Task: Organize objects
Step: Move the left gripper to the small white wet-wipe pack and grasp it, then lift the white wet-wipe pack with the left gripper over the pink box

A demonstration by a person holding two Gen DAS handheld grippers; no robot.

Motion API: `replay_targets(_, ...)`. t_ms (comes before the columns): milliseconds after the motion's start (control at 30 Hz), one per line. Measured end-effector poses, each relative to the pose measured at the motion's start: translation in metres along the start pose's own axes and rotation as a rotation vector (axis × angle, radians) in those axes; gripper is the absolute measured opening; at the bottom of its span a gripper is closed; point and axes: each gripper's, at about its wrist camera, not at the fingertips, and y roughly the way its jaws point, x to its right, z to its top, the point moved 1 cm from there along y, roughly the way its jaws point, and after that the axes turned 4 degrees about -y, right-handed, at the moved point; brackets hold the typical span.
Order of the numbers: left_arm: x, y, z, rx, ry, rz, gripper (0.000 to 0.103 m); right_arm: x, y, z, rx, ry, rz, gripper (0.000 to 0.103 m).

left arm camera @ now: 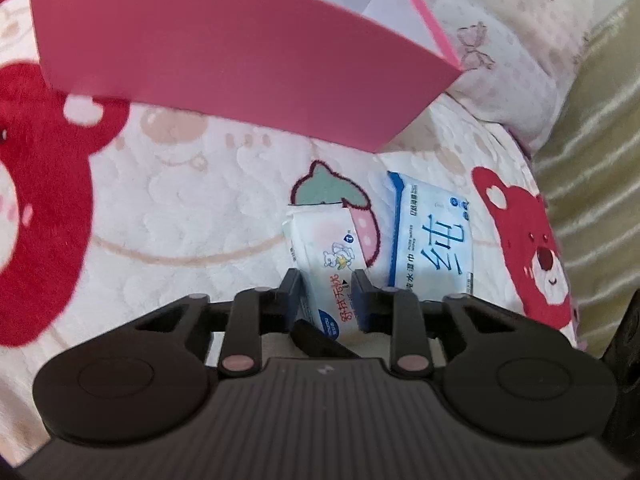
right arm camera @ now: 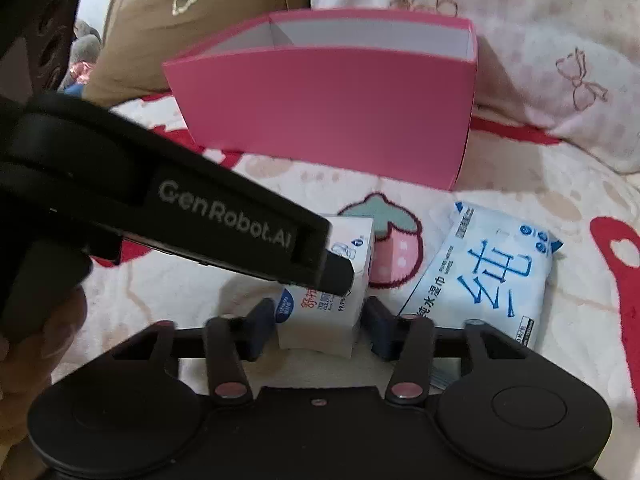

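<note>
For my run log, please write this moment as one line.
left claw: shut on small wipes pack | right claw: around same pack, contact unclear | large wipes pack: on blanket | pink box: open, behind

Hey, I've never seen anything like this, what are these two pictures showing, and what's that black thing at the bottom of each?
Each black thing is a hand-held two-finger claw with a camera on it looking along its fingers. One picture comes from the left claw, the other from the right claw. Both reach for the same small white wet-wipe pack with red lettering: the left claw is shut on it, and the right claw's fingers sit on either side of it, whether touching is unclear. A bigger white-and-blue wipe pack lies beside it on the pink-and-red bear-print blanket. Behind stands an open pink cardboard box.
</note>
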Motion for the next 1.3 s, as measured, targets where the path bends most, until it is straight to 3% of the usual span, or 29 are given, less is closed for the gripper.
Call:
replay_targets(300,-0.009,0.01,-0.001,0.017,-0.079,-0.022,0.029,0.004,0.008,-0.001,-0.007,0.026,0.002,0.052)
replay_targets(467,-0.006,0.008,-0.003,0.032,-0.063,-0.027,0.029,0.005,0.007,-0.005,0.025,0.05,0.009,0.052)
replay_targets(633,0.0,-0.007,-0.004,0.021,-0.02,-0.021,0.029,-0.001,-0.004,0.003,0.008,0.056,0.007,0.05)
replay_targets(833,-0.006,-0.024,0.0,0.009,-0.069,-0.052,0.03,-0.011,-0.017,0.01,-0.008,0.054,0.007,0.05)
replay_targets(1300,0.0,-0.07,0.009,-0.007,-0.045,-0.019,0.029,-0.037,-0.047,0.038,-0.05,0.004,0.019,0.051)
